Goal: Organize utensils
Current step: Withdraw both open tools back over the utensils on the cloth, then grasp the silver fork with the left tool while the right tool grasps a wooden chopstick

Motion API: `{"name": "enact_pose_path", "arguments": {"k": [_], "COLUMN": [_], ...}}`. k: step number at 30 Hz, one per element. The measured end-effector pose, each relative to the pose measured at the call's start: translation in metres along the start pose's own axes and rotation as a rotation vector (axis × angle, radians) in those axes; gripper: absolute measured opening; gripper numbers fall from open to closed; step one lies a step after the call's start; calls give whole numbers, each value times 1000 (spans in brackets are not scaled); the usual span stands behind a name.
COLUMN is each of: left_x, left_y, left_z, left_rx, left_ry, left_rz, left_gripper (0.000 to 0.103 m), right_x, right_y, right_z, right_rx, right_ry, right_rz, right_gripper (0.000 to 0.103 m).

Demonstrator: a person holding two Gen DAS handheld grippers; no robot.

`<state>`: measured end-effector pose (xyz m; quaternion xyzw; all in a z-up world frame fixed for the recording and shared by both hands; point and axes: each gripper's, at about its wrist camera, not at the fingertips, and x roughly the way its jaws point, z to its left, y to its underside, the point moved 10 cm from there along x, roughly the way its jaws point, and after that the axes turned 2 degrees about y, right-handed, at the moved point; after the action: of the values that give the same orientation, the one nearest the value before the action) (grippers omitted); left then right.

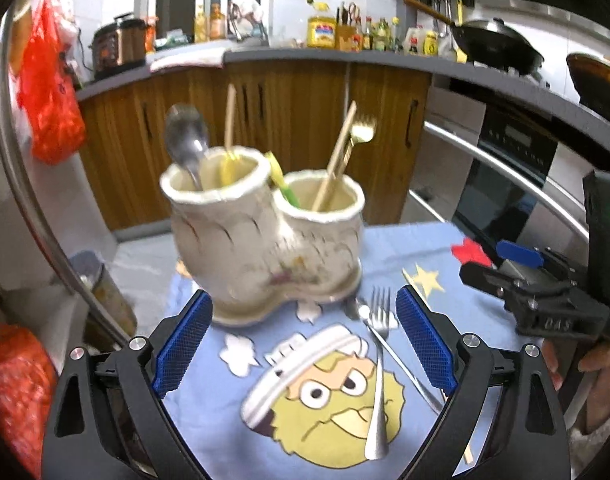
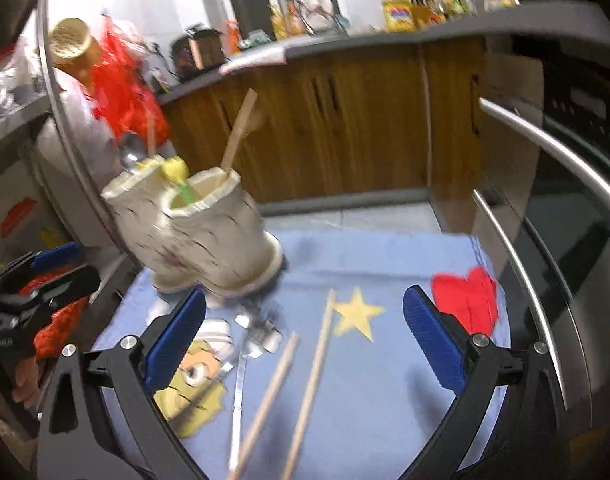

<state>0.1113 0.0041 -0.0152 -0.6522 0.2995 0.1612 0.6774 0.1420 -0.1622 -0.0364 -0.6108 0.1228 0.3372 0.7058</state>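
No legible branding shows on the utensils; embossed letters on the right gripper (image 1: pixel 481 264) body are too small to read. The cream ceramic two-cup utensil holder (image 1: pixel 265 232) stands on the blue cartoon-print cloth (image 1: pixel 225 400) covering the worktop. Its left cup holds a steel spoon (image 1: pixel 185 136) and one wooden chopstick (image 1: pixel 230 116); its right cup holds a gold fork (image 1: pixel 361 132) and another chopstick.

Your left gripper (image 1: pixel 301 344) has its jaws released, empty; a steel fork (image 1: pixel 379 360) lies on the cloth between them, toward the right jaw. Your right gripper (image 2: pixel 305 340) also has its jaws spread and empty; two loose wooden chopsticks (image 2: pixel 309 384) lie between them.
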Motion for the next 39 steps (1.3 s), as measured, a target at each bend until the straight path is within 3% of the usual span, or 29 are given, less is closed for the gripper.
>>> {"name": "enact_pose_path", "arguments": {"k": [6, 10, 15, 20, 24, 30, 39], "left_x": [29, 43, 55, 61, 64, 67, 74], "left_y": [30, 43, 52, 63, 70, 77, 85], "left_z": [-11, -17, -25, -38, -48, -52, -59], "left_rx": [39, 28, 22, 39, 64, 62, 96], "left_ry": [5, 47, 104, 147, 167, 181, 179], "left_rz": [77, 134, 187, 235, 266, 294, 311], "left_gripper": [93, 92, 90, 80, 63, 50, 36], "right_x": [16, 24, 31, 36, 35, 38, 55], "right_y": [21, 32, 42, 52, 57, 68, 80], "right_z": [-17, -16, -7, 3, 12, 27, 39], "right_rx": [-12, -58, -90, -141, -135, -118, -164], "right_ry": [22, 22, -6, -17, -64, -121, -67], "right_rz": [61, 98, 157, 206, 236, 293, 340], "right_gripper": [98, 95, 74, 55, 38, 30, 27]}}
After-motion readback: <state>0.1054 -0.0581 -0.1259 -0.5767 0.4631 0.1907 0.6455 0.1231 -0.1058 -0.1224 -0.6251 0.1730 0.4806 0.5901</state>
